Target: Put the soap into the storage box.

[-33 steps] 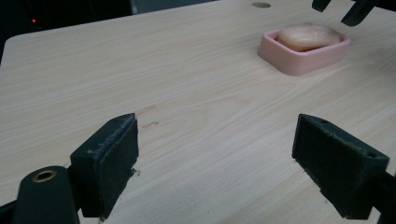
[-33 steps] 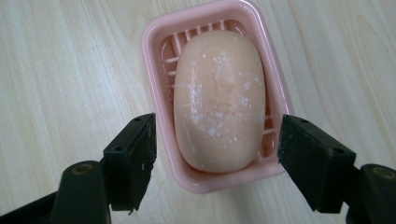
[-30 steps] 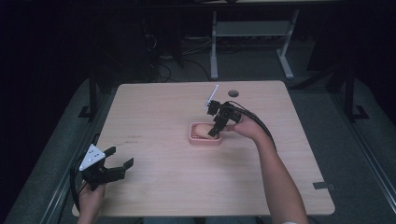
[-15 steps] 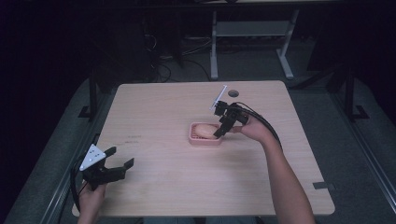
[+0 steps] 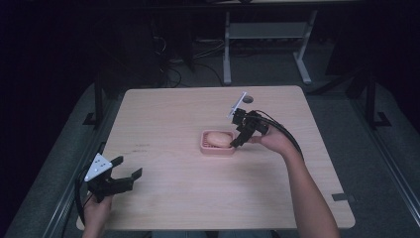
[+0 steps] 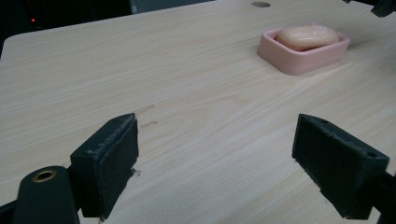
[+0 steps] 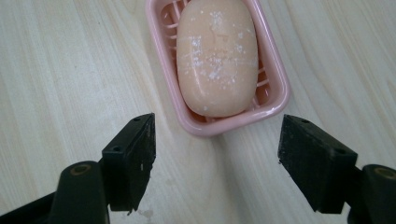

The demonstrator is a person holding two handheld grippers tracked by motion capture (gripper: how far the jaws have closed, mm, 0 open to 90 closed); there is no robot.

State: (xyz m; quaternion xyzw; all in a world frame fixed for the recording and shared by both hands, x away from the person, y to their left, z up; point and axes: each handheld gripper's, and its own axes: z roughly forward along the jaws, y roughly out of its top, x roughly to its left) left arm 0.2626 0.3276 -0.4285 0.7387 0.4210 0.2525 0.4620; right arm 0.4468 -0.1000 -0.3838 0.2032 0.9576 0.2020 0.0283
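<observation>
**Pink dish holds soap, both grippers free**

Wood table (image 5: 163, 114). Left gripper (image 5: 124, 173) at near-left edge, jaws wide apart, holding nothing. Soap (image 5: 218, 139) lies in dish (image 5: 216, 149) mid-table. Right gripper (image 5: 236, 142) just beside dish, jaws apart, nothing between them.

We find no writing, label, brand, number or sign that we can read in any of these views. The peach soap bar (image 7: 216, 56) carries white flecks and faint scratches on its top, but we make out no stamped word or logo among them. The pink soap dish (image 7: 275, 88) shows plain ribbed plastic with no marking. The wooden bench (image 5: 178, 193) bears only its grain and a few dark scuffs, none forming letters. A small dark patch near its right front corner is too small for us to read.
</observation>
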